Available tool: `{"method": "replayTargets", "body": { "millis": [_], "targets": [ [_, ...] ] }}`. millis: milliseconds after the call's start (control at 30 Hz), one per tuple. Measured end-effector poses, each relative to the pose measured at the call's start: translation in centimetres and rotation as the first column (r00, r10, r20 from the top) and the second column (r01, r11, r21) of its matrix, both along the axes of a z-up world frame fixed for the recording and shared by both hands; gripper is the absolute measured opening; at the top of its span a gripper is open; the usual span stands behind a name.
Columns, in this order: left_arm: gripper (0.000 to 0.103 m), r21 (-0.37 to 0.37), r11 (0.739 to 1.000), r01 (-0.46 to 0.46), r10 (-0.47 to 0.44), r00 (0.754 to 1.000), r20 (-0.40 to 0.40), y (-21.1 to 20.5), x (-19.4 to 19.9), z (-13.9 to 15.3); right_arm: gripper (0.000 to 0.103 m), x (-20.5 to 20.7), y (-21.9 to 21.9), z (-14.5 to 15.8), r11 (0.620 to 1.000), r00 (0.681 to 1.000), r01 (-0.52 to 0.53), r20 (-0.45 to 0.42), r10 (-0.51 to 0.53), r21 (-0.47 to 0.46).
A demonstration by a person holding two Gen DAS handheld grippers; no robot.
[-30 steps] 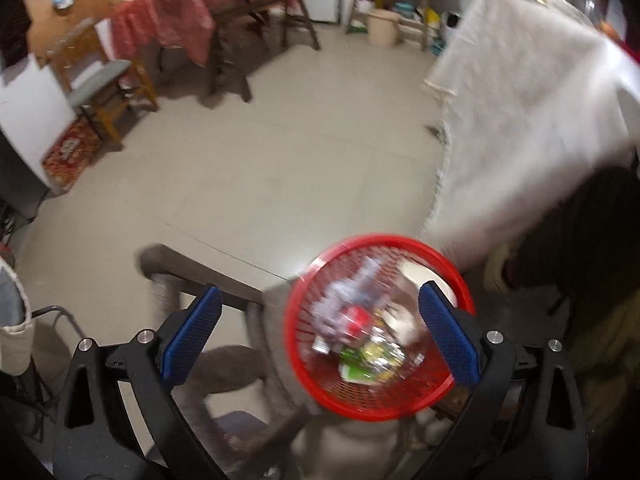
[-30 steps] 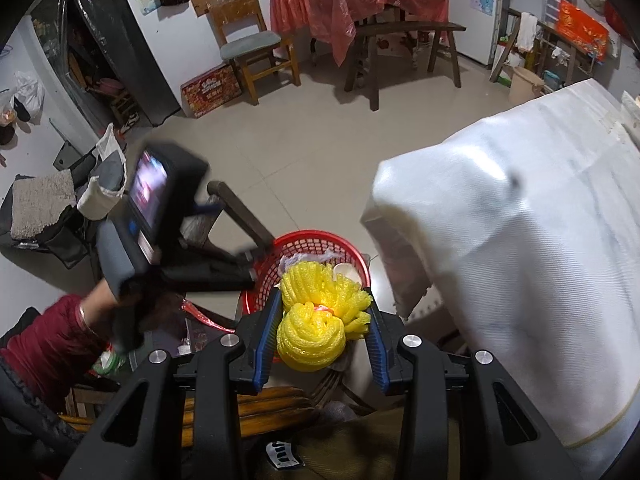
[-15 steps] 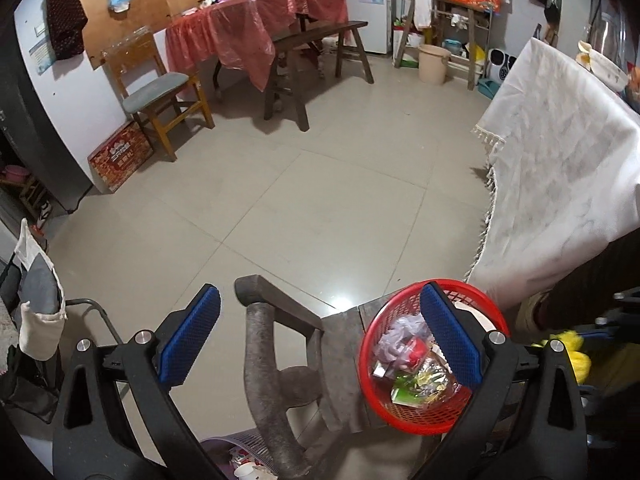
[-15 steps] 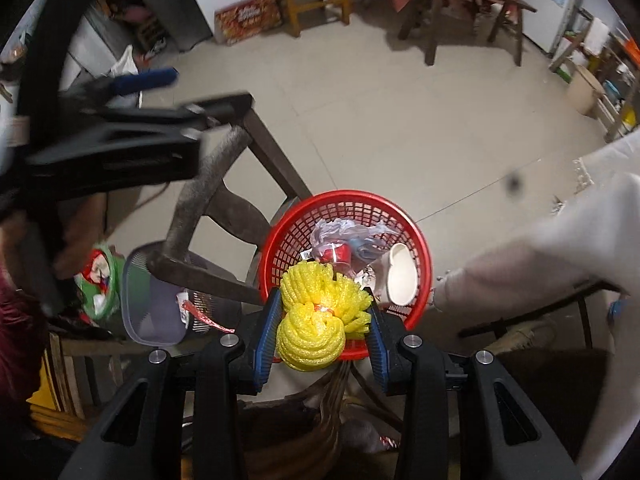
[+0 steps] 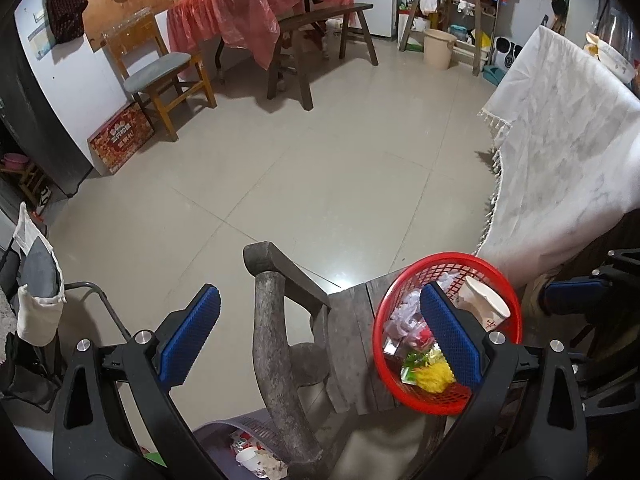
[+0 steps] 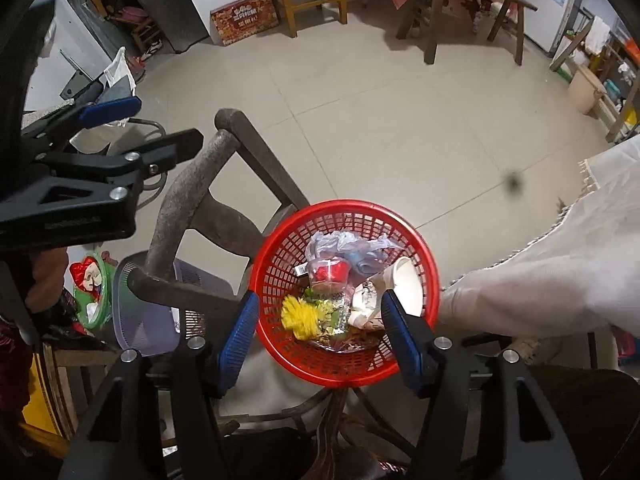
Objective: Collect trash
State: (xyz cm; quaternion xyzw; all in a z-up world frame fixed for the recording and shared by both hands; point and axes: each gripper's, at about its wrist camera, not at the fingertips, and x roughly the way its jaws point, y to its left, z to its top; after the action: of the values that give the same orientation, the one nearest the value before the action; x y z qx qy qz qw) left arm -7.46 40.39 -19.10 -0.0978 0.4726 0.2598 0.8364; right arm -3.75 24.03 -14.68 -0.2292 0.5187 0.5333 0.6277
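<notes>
Left gripper [image 5: 318, 338]: jaws spread wide, nothing between the pads; it hangs above a weathered wooden chair [image 5: 276, 360], with the basket under its right-hand pad.
Right gripper [image 6: 320, 338]: jaws opening, nothing pinched; the yellow foam net [image 6: 298, 316] lies below and between them, inside the basket.
Red basket [image 6: 428, 264]: round plastic lattice on the chair seat, directly under the right gripper.
Contents: ribbed, crumpled yellow net at left, then glossy wrappers, a clear bag, a paper cup [image 6: 404, 284] at right.
Change: half a second ago the net sat clamped between the right pads; now it rests in the basket.
</notes>
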Motion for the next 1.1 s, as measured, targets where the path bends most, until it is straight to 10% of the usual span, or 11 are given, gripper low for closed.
{"method": "replayTargets", "body": {
  "millis": [533, 733, 1100],
  "targets": [
    [0.096, 0.11, 0.981, 0.163, -0.151, 0.983, -0.107, -8.4, -4.6, 4.0, 0.063, -0.5, -8.4, 7.4, 0.983, 0.99, 0.129, 0.047, -0.136, 0.127],
    [0.096, 0.122, 0.979, 0.166, -0.163, 0.986, -0.035, -10.8, -7.1, 5.9, 0.074, -1.2, -12.3, 11.0, 0.955, 0.974, 0.202, 0.062, -0.22, 0.219],
    [0.096, 0.123, 0.97, 0.208, -0.209, 0.978, -0.008, -12.5, -5.2, 5.1, 0.075, -0.7, -14.9, 7.5, 0.938, 0.947, 0.319, -0.001, -0.321, 0.137]
  ]
}}
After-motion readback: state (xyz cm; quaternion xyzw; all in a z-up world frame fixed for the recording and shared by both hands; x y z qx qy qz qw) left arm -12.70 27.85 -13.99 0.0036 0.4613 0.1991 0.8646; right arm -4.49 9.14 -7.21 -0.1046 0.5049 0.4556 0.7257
